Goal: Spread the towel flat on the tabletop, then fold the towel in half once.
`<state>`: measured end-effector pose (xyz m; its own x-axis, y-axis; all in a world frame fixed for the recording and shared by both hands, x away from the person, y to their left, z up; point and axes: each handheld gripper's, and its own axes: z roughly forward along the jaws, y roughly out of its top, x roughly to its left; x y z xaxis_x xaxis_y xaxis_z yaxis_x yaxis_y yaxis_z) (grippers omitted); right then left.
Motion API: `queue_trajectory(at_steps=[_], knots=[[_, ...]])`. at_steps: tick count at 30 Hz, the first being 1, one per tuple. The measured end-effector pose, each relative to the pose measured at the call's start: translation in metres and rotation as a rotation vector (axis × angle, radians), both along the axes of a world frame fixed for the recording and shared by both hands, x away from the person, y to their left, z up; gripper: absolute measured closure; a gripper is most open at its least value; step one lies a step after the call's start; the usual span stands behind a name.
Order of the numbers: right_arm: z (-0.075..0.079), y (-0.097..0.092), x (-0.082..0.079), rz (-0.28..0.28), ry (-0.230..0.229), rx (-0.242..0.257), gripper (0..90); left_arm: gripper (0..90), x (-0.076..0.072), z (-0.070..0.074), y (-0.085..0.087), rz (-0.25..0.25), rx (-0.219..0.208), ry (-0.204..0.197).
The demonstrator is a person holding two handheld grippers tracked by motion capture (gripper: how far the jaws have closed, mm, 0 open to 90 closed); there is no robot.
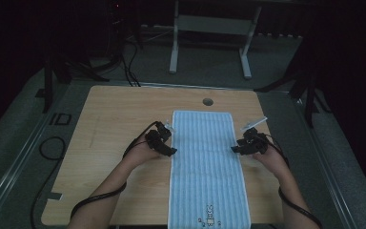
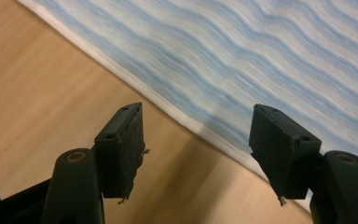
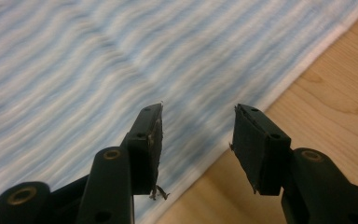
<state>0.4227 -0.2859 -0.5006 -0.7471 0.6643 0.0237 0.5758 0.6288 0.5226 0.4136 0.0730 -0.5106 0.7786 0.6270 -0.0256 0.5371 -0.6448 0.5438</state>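
A long blue-and-white striped towel (image 1: 207,157) lies flat down the middle of the wooden table (image 1: 109,124), its near end hanging over the front edge. My left gripper (image 1: 169,145) hovers at the towel's left edge, jaws open and empty. In the left gripper view the towel (image 2: 242,51) and its white hem run under my left gripper (image 2: 198,135). My right gripper (image 1: 236,147) hovers at the towel's right edge, open with nothing between its jaws. In the right gripper view my right gripper (image 3: 198,140) straddles the hem of the towel (image 3: 98,60).
A round cable hole (image 1: 208,101) sits in the table beyond the towel's far end. A small printed figure (image 1: 210,215) marks the towel's near end. Black cables (image 1: 52,148) trail off the table's left side. A metal frame (image 1: 209,28) stands behind the table.
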Motion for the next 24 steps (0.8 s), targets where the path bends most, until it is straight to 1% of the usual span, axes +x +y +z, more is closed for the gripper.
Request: queue_trajectory(at_steps=[3,4,5,6,7,8,10,12,13,14,15,16,17,18,19,20,21,22,23,24], knots=[[-0.006,0.002,0.012,-0.02,0.01,-0.011,51.3,35.2,0.011,0.001,-0.002,0.018,0.0,-0.006],[-0.007,0.003,0.015,-0.026,0.008,-0.021,51.0,35.2,0.014,0.001,-0.003,0.028,-0.004,-0.004],[-0.007,0.003,0.015,-0.026,0.008,-0.021,51.0,35.2,0.014,0.001,-0.003,0.028,-0.004,-0.004],[-0.009,0.004,0.018,-0.032,0.011,-0.03,51.0,35.2,0.019,0.0,-0.004,0.041,0.005,-0.011],[-0.012,0.006,0.023,-0.04,0.018,-0.031,51.0,35.1,0.021,0.0,-0.005,0.048,0.004,-0.009],[-0.013,0.007,0.025,-0.042,0.021,-0.033,51.0,35.1,0.024,-0.001,-0.006,0.058,0.007,-0.005],[-0.016,0.009,0.032,-0.063,0.023,-0.039,51.0,35.2,0.026,-0.003,-0.008,0.071,0.013,-0.011],[-0.017,0.009,0.037,-0.087,0.019,-0.035,51.0,35.2,0.03,-0.005,-0.01,0.114,0.037,-0.004],[-0.018,0.009,0.039,-0.102,0.021,-0.032,51.0,35.2,0.031,-0.007,-0.01,0.151,0.05,-0.003],[-0.019,0.01,0.042,-0.117,0.024,-0.027,51.0,35.2,0.033,-0.008,-0.01,0.182,0.05,0.011],[-0.019,0.01,0.044,-0.12,0.026,-0.024,51.0,35.2,0.035,-0.009,-0.01,0.205,0.053,0.023],[-0.02,0.011,0.045,-0.126,0.03,-0.025,51.0,35.3,0.036,-0.011,-0.01,0.221,0.054,0.024],[-0.022,0.013,0.047,-0.129,0.033,-0.032,51.1,35.3,0.038,-0.012,-0.01,0.22,0.05,0.031],[-0.023,0.014,0.048,-0.131,0.035,-0.039,51.2,35.6,0.039,-0.014,-0.011,0.22,0.055,0.037],[-0.025,0.016,0.048,-0.134,0.042,-0.047,51.7,37.1,0.039,-0.016,-0.012,0.213,0.058,0.039],[-0.026,0.017,0.049,-0.131,0.041,-0.055,52.5,37.3,0.039,-0.017,-0.013,0.197,0.061,0.041],[-0.027,0.019,0.05,-0.13,0.043,-0.063,52.7,39.0,0.039,-0.019,-0.014,0.192,0.072,0.041],[-0.027,0.02,0.05,-0.132,0.038,-0.068,53.1,40.7,0.039,-0.021,-0.015,0.183,0.073,0.039],[-0.027,0.021,0.05,-0.137,0.04,-0.071,54.0,41.0,0.039,-0.022,-0.016,0.169,0.067,0.04],[-0.027,0.021,0.05,-0.138,0.042,-0.076,54.4,42.2,0.038,-0.023,-0.017,0.166,0.061,0.035]])
